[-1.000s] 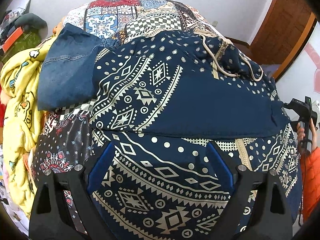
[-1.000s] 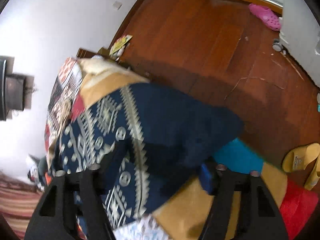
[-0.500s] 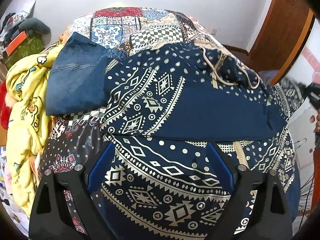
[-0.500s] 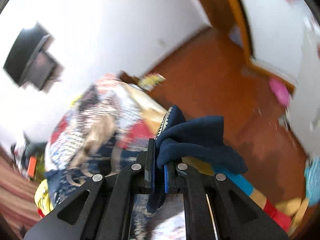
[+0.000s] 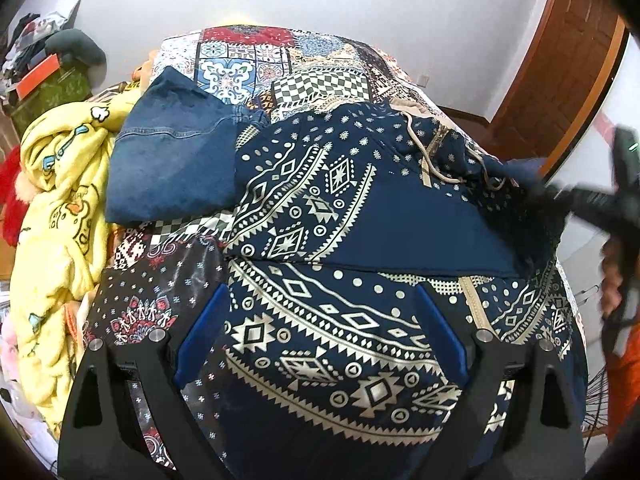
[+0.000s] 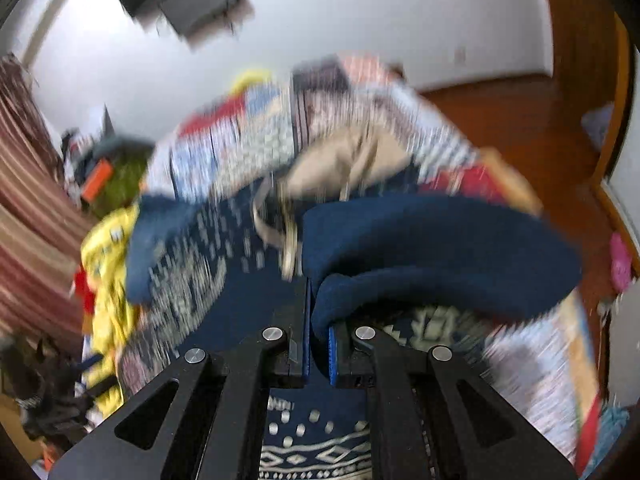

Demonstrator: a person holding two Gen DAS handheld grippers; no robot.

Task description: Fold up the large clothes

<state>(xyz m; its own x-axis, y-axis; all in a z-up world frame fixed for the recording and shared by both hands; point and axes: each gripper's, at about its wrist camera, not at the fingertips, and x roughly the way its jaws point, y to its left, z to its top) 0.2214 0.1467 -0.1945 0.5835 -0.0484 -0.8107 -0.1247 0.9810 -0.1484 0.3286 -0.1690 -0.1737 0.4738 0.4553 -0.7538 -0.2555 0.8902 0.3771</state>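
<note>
A large navy hoodie [image 5: 328, 264] with a cream geometric print and cream drawstrings lies spread on the patchwork bed. My left gripper [image 5: 320, 328] is open just above its lower front part, with nothing between the blue pads. My right gripper [image 6: 319, 344] is shut on a plain navy sleeve or edge of the hoodie [image 6: 432, 248], which is lifted and curls over to the right. That gripper shows blurred at the right edge of the left wrist view [image 5: 596, 204], over the hoodie's right side. The right wrist view is motion-blurred.
Folded denim [image 5: 176, 160] lies at the hoodie's upper left. A yellow cartoon blanket [image 5: 56, 216] is piled on the left. The patchwork bed cover [image 5: 280, 68] runs to the far wall. Wooden floor [image 6: 520, 120] and a door lie to the right.
My right gripper closed on the hoodie's navy edge, lifted it off the bed side and swung it up and inward over the garment. My left gripper stayed open, almost still.
</note>
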